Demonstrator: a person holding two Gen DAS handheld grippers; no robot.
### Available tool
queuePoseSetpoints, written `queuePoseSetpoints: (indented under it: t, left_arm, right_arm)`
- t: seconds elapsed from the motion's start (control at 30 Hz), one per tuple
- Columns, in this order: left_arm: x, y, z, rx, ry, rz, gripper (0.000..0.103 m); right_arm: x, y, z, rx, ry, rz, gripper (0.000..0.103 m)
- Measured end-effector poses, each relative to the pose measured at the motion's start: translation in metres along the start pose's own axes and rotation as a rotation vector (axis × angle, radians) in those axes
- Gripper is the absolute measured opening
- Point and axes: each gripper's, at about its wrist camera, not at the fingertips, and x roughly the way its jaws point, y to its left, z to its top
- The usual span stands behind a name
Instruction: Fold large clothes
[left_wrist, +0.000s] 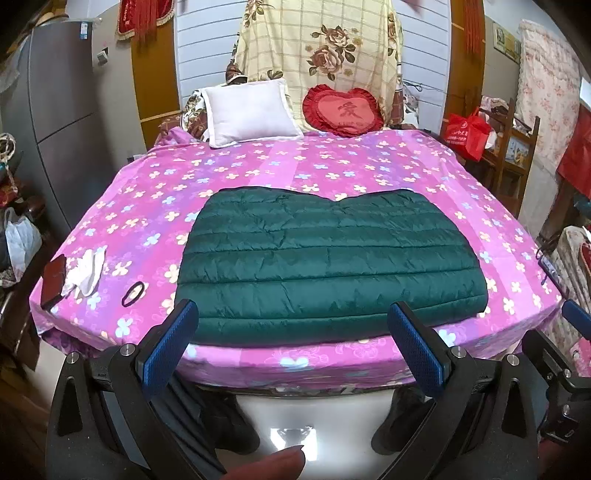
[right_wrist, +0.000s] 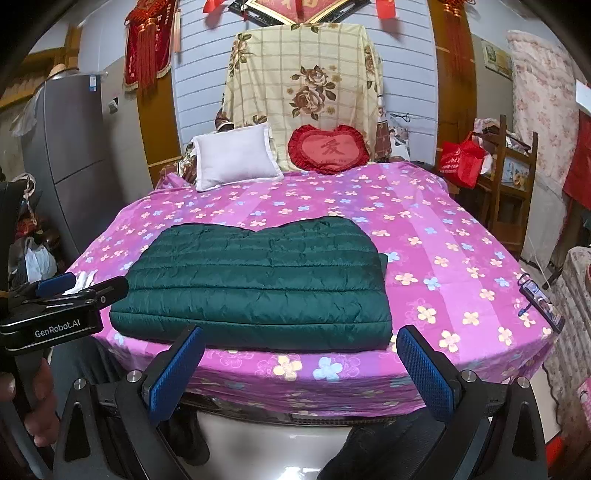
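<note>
A dark green quilted down jacket (left_wrist: 325, 258) lies folded into a flat rectangle near the front edge of the bed; it also shows in the right wrist view (right_wrist: 258, 288). My left gripper (left_wrist: 295, 321) is open and empty, held off the bed's front edge just before the jacket. My right gripper (right_wrist: 301, 349) is open and empty, also in front of the bed edge, at the jacket's right front corner. The left gripper's body (right_wrist: 55, 314) shows at the left of the right wrist view.
The bed has a pink flowered sheet (left_wrist: 369, 162). A white pillow (left_wrist: 247, 110) and a red heart cushion (left_wrist: 341, 110) lie at its head. White gloves (left_wrist: 86, 271), a dark wallet (left_wrist: 53, 280) and a black hair tie (left_wrist: 133, 293) lie front left. A phone (right_wrist: 541, 302) lies at the right edge.
</note>
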Motion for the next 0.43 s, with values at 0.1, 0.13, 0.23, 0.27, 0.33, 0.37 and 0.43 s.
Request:
queuePoseSetpoints:
  t: [0.1, 0.13, 0.23, 0.27, 0.33, 0.37, 0.43]
  left_arm:
    - [0.0013, 0.0015, 0.0005, -0.004, 0.005, -0.004, 0.103]
    - [0.0018, 0.0012, 0.0008, -0.003, 0.005, -0.003, 0.103]
    - [0.0052, 0.0035, 0.0006, -0.012, 0.017, -0.012, 0.102]
    - [0.0067, 0.0043, 0.0004, -0.016, 0.021, -0.018, 0.103]
    - [0.0085, 0.0056, -0.001, -0.024, 0.018, -0.048, 0.103]
    - [0.0082, 0.0061, -0.0018, -0.024, 0.014, -0.054, 0.103]
    - [0.007, 0.0062, -0.0026, -0.019, 0.004, -0.044, 0.103]
  right_arm:
    - [0.0017, -0.0006, 0.0001, -0.001, 0.003, -0.002, 0.103]
    - [0.0017, -0.0004, 0.0001, -0.001, 0.004, -0.003, 0.103]
    - [0.0034, 0.0026, 0.0003, -0.008, 0.009, -0.001, 0.103]
    - [0.0035, 0.0034, 0.0002, -0.01, 0.01, 0.0, 0.103]
    - [0.0051, 0.0055, 0.0006, -0.017, 0.013, 0.0, 0.103]
    - [0.0053, 0.0065, 0.0006, -0.019, 0.014, 0.001, 0.103]
    - [0.0061, 0.0075, 0.0016, -0.022, 0.014, -0.003, 0.103]
